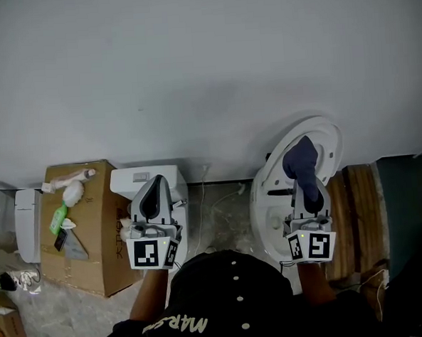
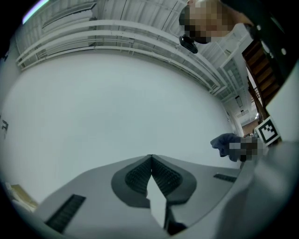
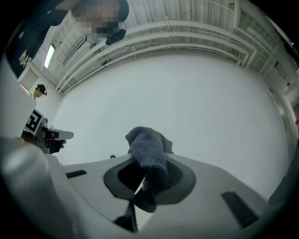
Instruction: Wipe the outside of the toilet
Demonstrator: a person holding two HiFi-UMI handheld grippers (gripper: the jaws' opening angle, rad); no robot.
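Head view: a person in a black cap [image 1: 225, 284] looks down at a white toilet [image 1: 265, 211] on the right, standing against a pale wall [image 1: 205, 65] with its lid [image 1: 327, 137] raised. The right claw [image 1: 309, 194] is held over the bowl, closed on a dark blue cloth [image 1: 302, 162] that sticks up past its tips in front of the lid. The left claw [image 1: 155, 192] is well apart from it, above what looks like the tank of a second white toilet [image 1: 142, 178]; its jaws are together and hold nothing. Farther left is a cardboard box [image 1: 95, 257] with a green bottle [image 1: 58, 218] lying on top among a few small items too small to tell.

Left gripper view: the left claw [image 2: 151, 162] points at the bare wall [image 2: 117, 102]. Its ribbed pads [image 2: 138, 175] meet at the tips with nothing between them. At the right edge the cloth [image 2: 223, 141] shows beside the other gripper's marker cube [image 2: 267, 131].

Right gripper view: the right claw [image 3: 148, 173] is clamped on the cloth [image 3: 147, 148], which bunches above the pads and hangs down a little below them. Only the wall [image 3: 187, 102] lies beyond. The left gripper's body [image 3: 49, 137] shows at the left edge.
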